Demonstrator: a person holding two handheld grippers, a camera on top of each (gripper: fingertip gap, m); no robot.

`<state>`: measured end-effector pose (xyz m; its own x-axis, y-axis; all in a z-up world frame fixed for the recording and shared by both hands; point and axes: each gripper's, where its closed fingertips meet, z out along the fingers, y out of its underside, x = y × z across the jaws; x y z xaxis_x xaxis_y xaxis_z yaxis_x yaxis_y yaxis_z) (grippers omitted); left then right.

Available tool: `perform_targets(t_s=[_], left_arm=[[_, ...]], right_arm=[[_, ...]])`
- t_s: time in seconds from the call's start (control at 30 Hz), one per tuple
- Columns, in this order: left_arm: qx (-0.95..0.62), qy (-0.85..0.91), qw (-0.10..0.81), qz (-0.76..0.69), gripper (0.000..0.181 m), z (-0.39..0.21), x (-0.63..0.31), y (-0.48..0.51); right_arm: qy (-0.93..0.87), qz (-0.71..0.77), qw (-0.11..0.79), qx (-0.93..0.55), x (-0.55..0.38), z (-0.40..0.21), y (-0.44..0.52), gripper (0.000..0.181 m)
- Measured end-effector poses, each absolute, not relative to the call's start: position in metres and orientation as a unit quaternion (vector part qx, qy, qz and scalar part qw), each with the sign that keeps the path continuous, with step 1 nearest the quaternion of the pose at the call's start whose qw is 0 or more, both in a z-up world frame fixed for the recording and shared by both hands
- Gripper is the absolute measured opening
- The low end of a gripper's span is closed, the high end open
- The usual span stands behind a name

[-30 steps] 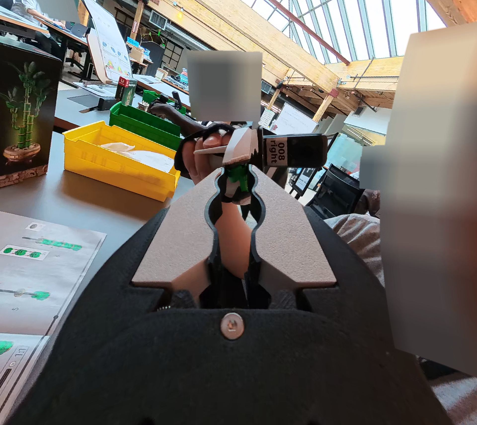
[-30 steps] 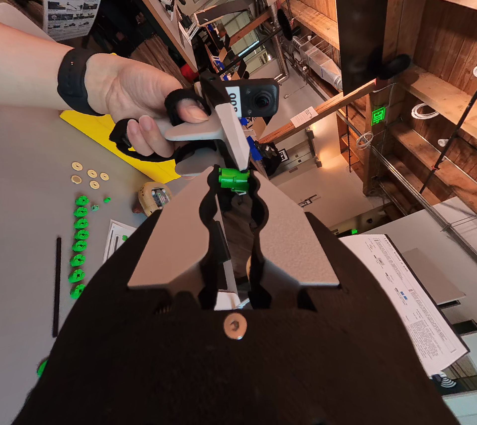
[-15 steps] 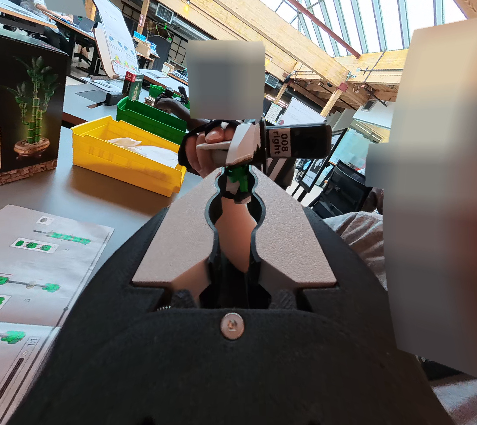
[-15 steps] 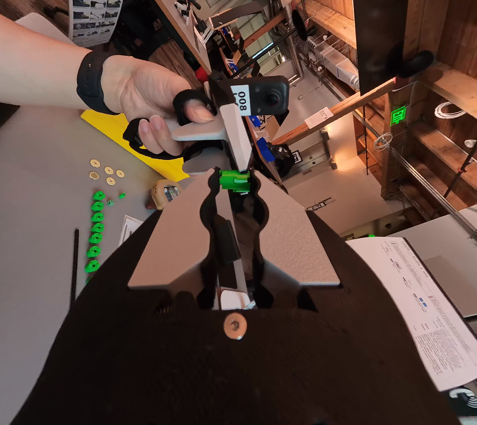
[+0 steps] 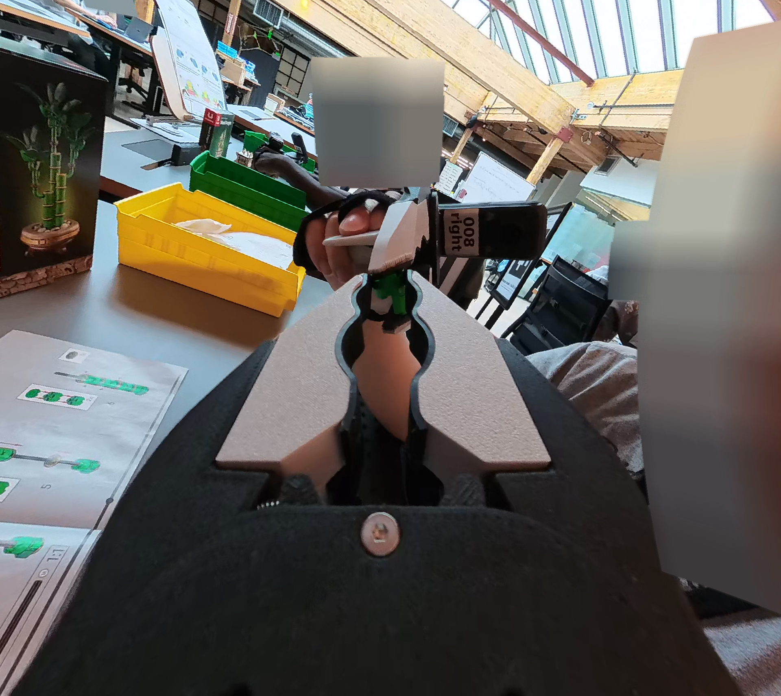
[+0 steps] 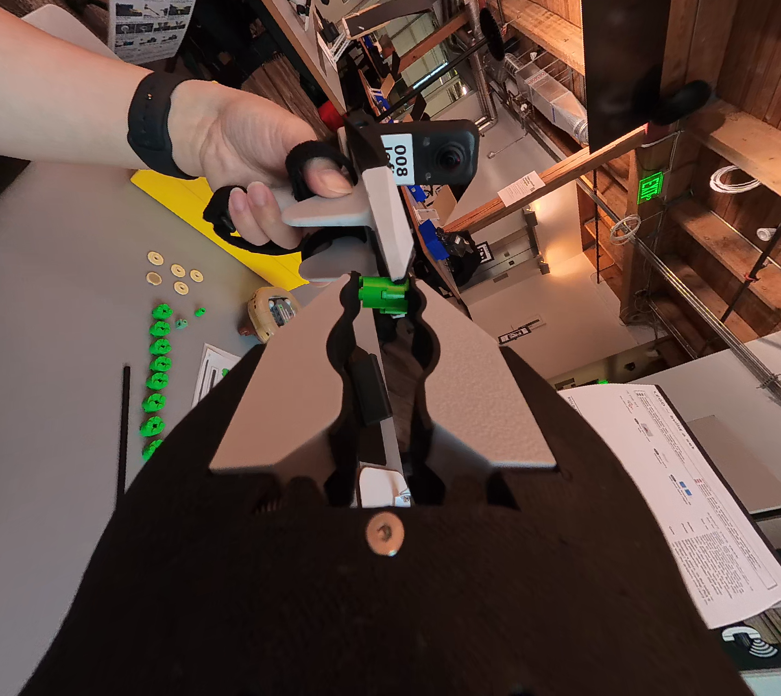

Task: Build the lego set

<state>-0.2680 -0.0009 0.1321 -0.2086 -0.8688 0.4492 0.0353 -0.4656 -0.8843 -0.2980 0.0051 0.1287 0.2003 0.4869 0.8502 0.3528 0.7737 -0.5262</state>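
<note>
Both grippers stay clamped on the green piece (image 6: pixel 382 294), unchanged.

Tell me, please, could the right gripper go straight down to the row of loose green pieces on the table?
Probably not yet: the right gripper is shut on a green piece, with the left gripper meeting it. The green row itself lies uncovered.

Each gripper, left (image 5: pixel 386 287) and right (image 6: pixel 382 289), has a matte black body with one silver screw behind two grey wedge fingers with wavy black inner edges. A black camera sits above the fingers, and the hand (image 6: pixel 249 160) wears a black wristband and black finger loops.
</note>
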Motion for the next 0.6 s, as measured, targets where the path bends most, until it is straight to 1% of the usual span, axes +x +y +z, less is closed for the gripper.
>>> perform_targets(t_s=[0.17, 0.33, 0.43, 0.53, 0.6], left_arm=[[-0.534, 0.392, 0.334, -0.67, 0.013, 0.1303, -0.2674, -0.0002], [-0.535, 0.389, 0.337, -0.67, 0.013, 0.1312, -0.2697, 0.0027], [-0.523, 0.385, 0.329, -0.686, 0.013, 0.1362, -0.2727, -0.0001], [-0.516, 0.389, 0.325, -0.69, 0.013, 0.1379, -0.2747, -0.0017], [-0.515, 0.39, 0.323, -0.691, 0.013, 0.1375, -0.2739, -0.0026]], right_arm=[[-0.634, 0.045, 0.695, -0.338, -0.297, 0.1265, 0.0062, 0.021], [-0.627, 0.074, 0.69, -0.354, -0.299, 0.1268, 0.0083, 0.022], [-0.63, 0.064, 0.697, -0.338, -0.2981, 0.1293, 0.0046, 0.026], [-0.625, 0.08, 0.704, -0.328, -0.2948, 0.1343, -0.0003, 0.02], [-0.625, 0.09, 0.703, -0.328, -0.2934, 0.134, -0.001, 0.02]])
